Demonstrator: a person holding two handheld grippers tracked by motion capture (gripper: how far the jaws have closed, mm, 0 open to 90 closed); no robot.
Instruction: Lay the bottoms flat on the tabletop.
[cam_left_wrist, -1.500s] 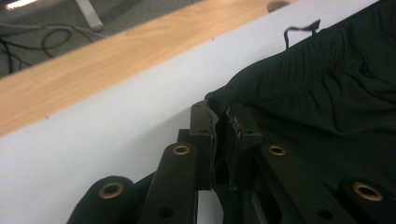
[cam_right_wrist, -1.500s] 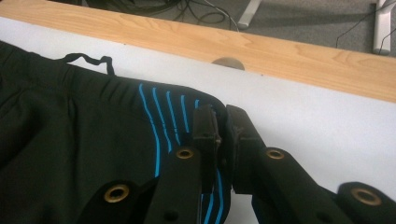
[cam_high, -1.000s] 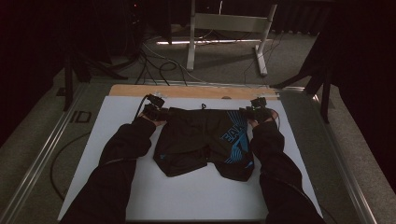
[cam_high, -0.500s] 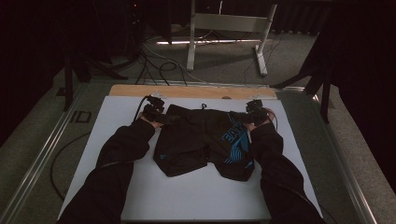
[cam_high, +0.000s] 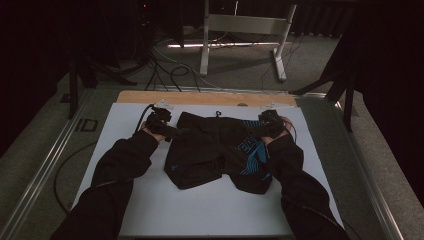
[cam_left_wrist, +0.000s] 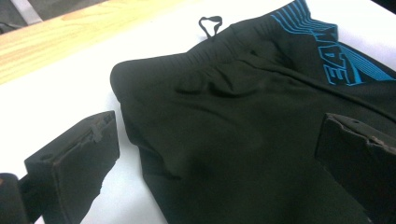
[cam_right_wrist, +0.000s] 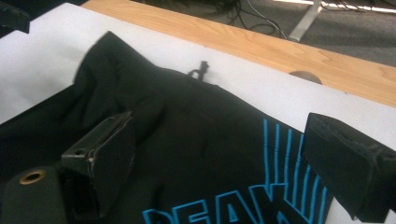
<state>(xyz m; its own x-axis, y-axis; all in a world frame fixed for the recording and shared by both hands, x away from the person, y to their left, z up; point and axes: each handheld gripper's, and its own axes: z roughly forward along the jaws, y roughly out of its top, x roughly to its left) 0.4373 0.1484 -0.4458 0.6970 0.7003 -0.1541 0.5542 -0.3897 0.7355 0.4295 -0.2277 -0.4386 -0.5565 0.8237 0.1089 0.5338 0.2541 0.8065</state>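
In the high view the right sleeve (cam_high: 295, 185) covers the lower right of the shorts (cam_high: 215, 150), hiding part of the blue print (cam_high: 252, 152), and both sleeves run off the bottom edge. The right gripper (cam_high: 270, 127) sits behind its hand there, jaws too small and dark to read. In the left gripper view the shorts (cam_left_wrist: 243, 135) are cut by the right and bottom edges, and 1 jaw is clipped at lower right. In the right gripper view the print's (cam_right_wrist: 261, 196) letters run off the bottom, unreadable, and the shorts (cam_right_wrist: 187, 140) leave the frame at left and bottom
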